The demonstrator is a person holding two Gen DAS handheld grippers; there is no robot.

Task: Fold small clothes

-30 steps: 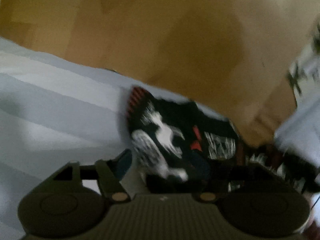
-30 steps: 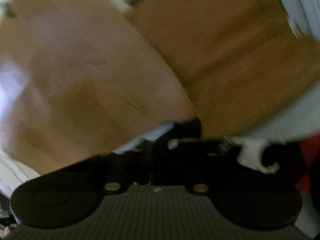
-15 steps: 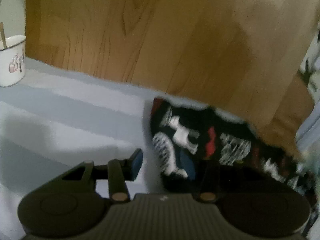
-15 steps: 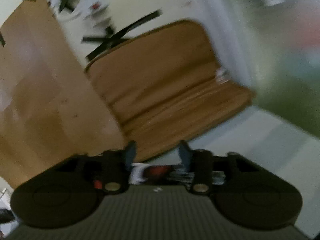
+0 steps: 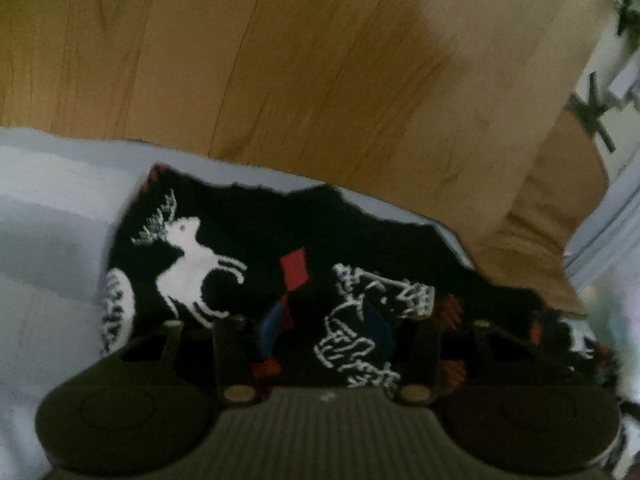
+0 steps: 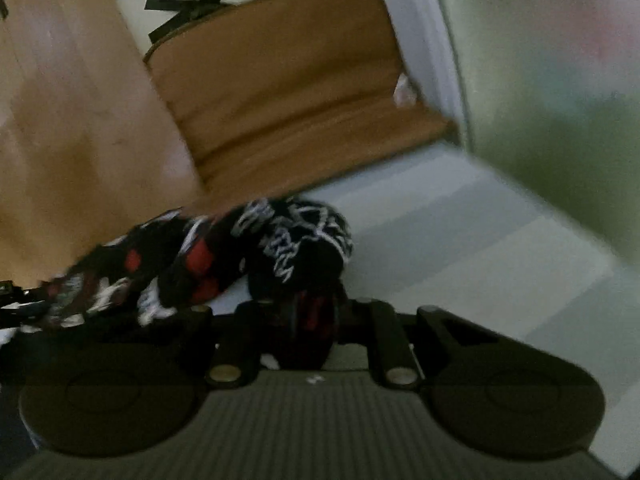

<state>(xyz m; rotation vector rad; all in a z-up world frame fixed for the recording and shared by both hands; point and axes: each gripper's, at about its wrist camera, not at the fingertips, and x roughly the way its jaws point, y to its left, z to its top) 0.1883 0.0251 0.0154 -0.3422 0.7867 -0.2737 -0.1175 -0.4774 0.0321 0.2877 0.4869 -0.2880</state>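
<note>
Here, my left gripper (image 5: pixel 326 332) hovers with fingers spread wide over the black printed garment (image 5: pixel 256 276), stretched lengthwise left to right along the striped cloth (image 5: pixel 52 216) beside the wooden floor (image 5: pixel 280 60); my right gripper (image 6: pixel 310 320) pinches its bunched end.

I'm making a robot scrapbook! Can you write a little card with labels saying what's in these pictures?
garment: black sock with white deer, red patches
surface: pale striped cloth
left gripper: open, fingers either side of the sock
right gripper: shut on bunched sock end
background: wooden floor, tan cushion
folded yet: no, still rumpled
</note>
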